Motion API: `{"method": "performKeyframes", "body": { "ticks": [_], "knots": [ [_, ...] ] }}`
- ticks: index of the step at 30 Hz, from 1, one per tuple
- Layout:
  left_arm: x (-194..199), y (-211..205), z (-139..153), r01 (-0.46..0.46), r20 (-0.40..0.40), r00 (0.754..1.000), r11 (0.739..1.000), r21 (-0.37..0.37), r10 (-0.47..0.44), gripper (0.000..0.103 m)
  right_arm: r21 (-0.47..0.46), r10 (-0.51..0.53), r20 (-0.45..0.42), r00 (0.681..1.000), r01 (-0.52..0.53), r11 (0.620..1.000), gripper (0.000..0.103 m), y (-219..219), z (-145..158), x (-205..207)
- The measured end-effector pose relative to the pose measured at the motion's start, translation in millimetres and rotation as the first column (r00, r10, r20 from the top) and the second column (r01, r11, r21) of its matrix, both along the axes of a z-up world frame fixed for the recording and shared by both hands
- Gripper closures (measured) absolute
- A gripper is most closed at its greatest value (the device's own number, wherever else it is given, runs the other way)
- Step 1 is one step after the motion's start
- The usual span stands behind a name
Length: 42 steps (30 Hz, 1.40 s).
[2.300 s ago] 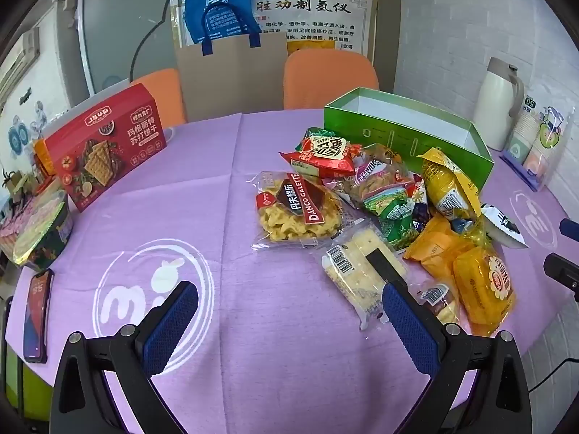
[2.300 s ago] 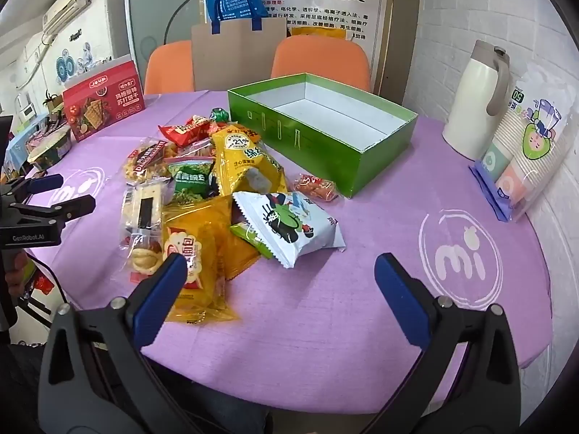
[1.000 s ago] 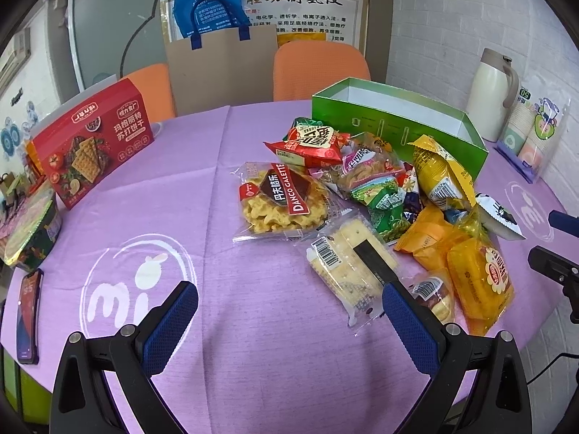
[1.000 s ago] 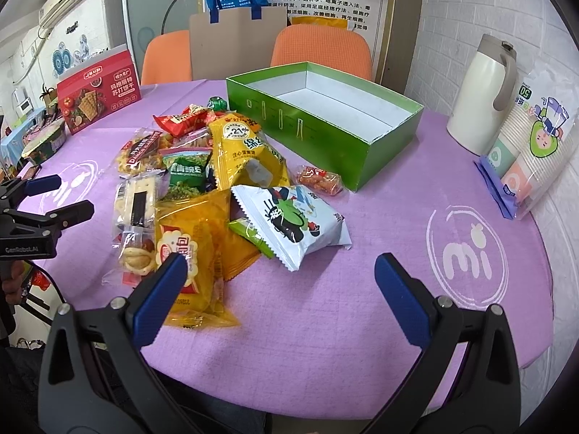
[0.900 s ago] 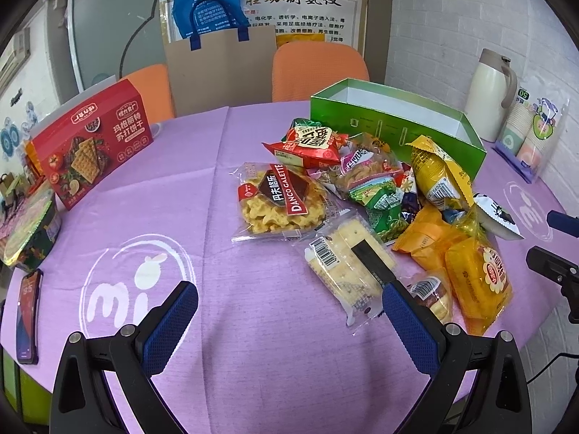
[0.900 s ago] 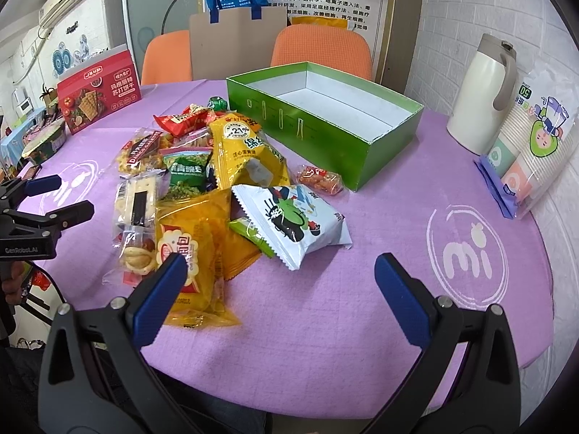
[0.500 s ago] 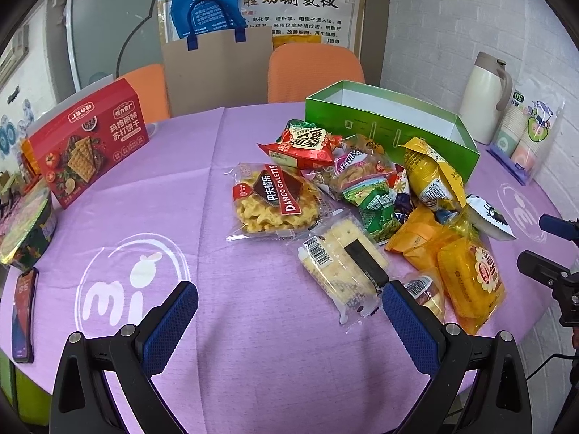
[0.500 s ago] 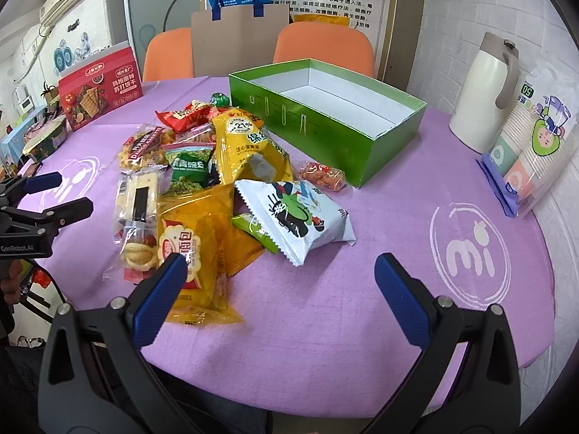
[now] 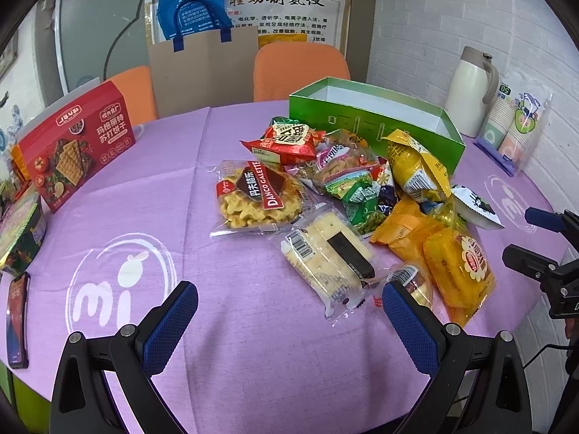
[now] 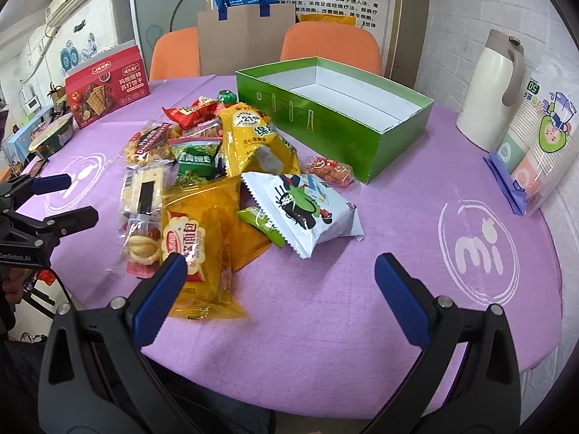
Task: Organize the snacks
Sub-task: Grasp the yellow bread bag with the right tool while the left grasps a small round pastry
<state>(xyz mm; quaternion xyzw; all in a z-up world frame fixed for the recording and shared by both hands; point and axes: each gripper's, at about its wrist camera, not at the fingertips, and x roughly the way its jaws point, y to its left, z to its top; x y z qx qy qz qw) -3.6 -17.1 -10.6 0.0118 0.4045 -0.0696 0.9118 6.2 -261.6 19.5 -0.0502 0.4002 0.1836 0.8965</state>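
Note:
Several snack packets lie heaped on the purple tablecloth (image 9: pixel 152 188) in front of an empty green box (image 10: pixel 365 144) (image 9: pixel 365 115). Among them are a waffle pack (image 9: pixel 258 197), a cracker pack (image 9: pixel 331 255) (image 10: pixel 143 190), a white bag (image 10: pixel 307 206), a tall yellow bag (image 10: pixel 253 137) and an orange bread pack (image 10: pixel 191 249) (image 9: pixel 459 264). My left gripper (image 9: pixel 289 322) is open above bare cloth, just short of the cracker pack. My right gripper (image 10: pixel 277 284) is open with nothing between its fingers, below the white bag.
A red cracker carton (image 9: pixel 76 148) stands at the table's far left, with a phone (image 9: pixel 16 320) at the left edge. A cream thermos jug (image 10: pixel 494 86) and a sleeve of paper cups (image 10: pixel 535 144) stand at the right. Orange chairs (image 9: pixel 300 68) are behind the table.
Both views have drifted slightly toward the snack heap. Both grippers stay open and no packet has moved.

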Motion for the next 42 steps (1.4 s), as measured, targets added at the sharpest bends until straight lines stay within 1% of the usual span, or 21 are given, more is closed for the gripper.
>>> {"method": "performKeyframes", "body": {
  "ticks": [2, 3, 5, 8, 9, 11, 13, 15, 16, 19, 20, 21, 24, 25, 26, 27, 28, 32, 34, 39, 42],
  "knots": [
    [-1.7, -1.7, -2.9, 0.038, -0.021, 0.999, 0.999, -0.023, -0.039, 0.0, 0.04, 0.03, -0.003, 1.0, -0.03, 0.999, 0.0, -0.4, -4.6, -3.4],
    [-2.5, -2.9, -4.1, 0.062, -0.031, 0.998, 0.997, -0.049, -0.063, 0.0, 0.059, 0.045, -0.001, 0.999, -0.045, 0.997, 0.0, 0.4, -7.6, -4.9],
    [-3.3, -5.5, -5.1, 0.117, -0.041, 0.992, 0.986, -0.116, -0.123, 0.0, 0.059, 0.059, -0.024, 0.998, -0.058, 0.997, 0.0, 4.3, -15.0, -5.7],
    [-2.4, -13.9, -4.7, 0.171, -0.048, 0.982, 0.969, -0.177, -0.182, 0.001, 0.066, 0.102, -0.07, 0.992, -0.098, 0.993, 0.0, 13.4, -20.9, -4.5],
    [-2.0, -17.7, -4.8, 0.189, -0.046, 0.978, 0.963, -0.194, -0.201, 0.004, 0.073, 0.121, -0.072, 0.99, -0.116, 0.991, 0.0, 16.9, -20.7, -4.7],
    [-0.1, -24.6, -5.7, 0.217, -0.049, 0.971, 0.952, -0.216, -0.232, 0.013, 0.068, 0.15, -0.068, 0.986, -0.146, 0.987, 0.0, 23.0, -21.3, -5.3],
    [4.5, -29.4, -9.0, 0.233, -0.066, 0.965, 0.943, -0.237, -0.255, 0.035, 0.054, 0.162, -0.069, 0.984, -0.158, 0.986, 0.0, 27.4, -23.2, -6.5],
    [11.8, -31.4, -13.3, 0.229, -0.103, 0.959, 0.934, -0.275, -0.265, 0.04, 0.052, 0.164, -0.064, 0.984, -0.161, 0.986, 0.003, 28.9, -24.1, -7.8],
    [14.6, -33.2, -15.8, 0.226, -0.116, 0.956, 0.93, -0.288, -0.269, 0.04, 0.063, 0.169, -0.06, 0.984, -0.166, 0.984, 0.005, 28.7, -23.8, -8.6],
    [16.4, -40.3, -19.6, 0.241, -0.132, 0.949, 0.928, -0.285, -0.287, 0.04, 0.082, 0.196, -0.061, 0.979, -0.19, 0.978, 0.015, 33.0, -24.6, -5.5],
    [17.1, -41.4, -20.8, 0.241, -0.138, 0.948, 0.93, -0.276, -0.287, 0.04, 0.077, 0.203, -0.065, 0.977, -0.198, 0.977, 0.022, 35.6, -26.1, -4.1],
    [18.4, -42.4, -22.1, 0.236, -0.144, 0.949, 0.934, -0.27, -0.281, 0.04, 0.066, 0.207, -0.071, 0.976, -0.202, 0.977, 0.033, 38.2, -28.3, -2.0],
    [22.6, -43.5, -27.3, 0.23, -0.163, 0.945, 0.931, -0.283, -0.283, 0.04, 0.067, 0.211, -0.088, 0.973, -0.206, 0.976, 0.049, 41.6, -34.4, 2.0],
    [23.3, -43.2, -29.4, 0.236, -0.17, 0.941, 0.926, -0.295, -0.293, 0.042, 0.073, 0.207, -0.093, 0.974, -0.201, 0.977, 0.049, 41.1, -36.4, 3.5],
    [25.2, -44.0, -31.6, 0.245, -0.172, 0.936, 0.92, -0.306, -0.307, 0.05, 0.081, 0.202, -0.093, 0.975, -0.195, 0.977, 0.053, 40.2, -37.1, 4.2],
    [27.2, -46.0, -35.1, 0.253, -0.179, 0.93, 0.914, -0.317, -0.32, 0.061, 0.093, 0.197, -0.093, 0.976, -0.189, 0.978, 0.058, 38.6, -36.6, 4.5],
    [29.0, -46.9, -37.1, 0.254, -0.181, 0.928, 0.907, -0.336, -0.327, 0.061, 0.111, 0.197, -0.094, 0.976, -0.187, 0.976, 0.06, 37.1, -35.3, 4.5],
    [28.8, -48.1, -35.6, 0.258, -0.172, 0.928, 0.902, -0.347, -0.332, 0.064, 0.144, 0.203, -0.072, 0.976, -0.191, 0.971, 0.062, 32.6, -24.8, 0.6],
    [25.8, -45.2, -29.4, 0.266, -0.154, 0.928, 0.894, -0.36, -0.338, 0.064, 0.188, 0.213, -0.064, 0.975, -0.198, 0.962, 0.062, 28.6, -16.9, -0.2],
    [14.6, -35.0, 3.2, 0.318, -0.071, 0.929, 0.883, -0.344, -0.362, 0.064, 0.286, 0.237, -0.012, 0.971, -0.223, 0.932, 0.062, 17.8, 8.8, -1.9],
    [18.1, -32.3, 26.0, 0.341, -0.018, 0.929, 0.876, -0.341, -0.368, 0.064, 0.294, 0.207, 0.047, 0.977, -0.212, 0.932, 0.062, 9.3, 28.4, 3.4]
  ]
}}
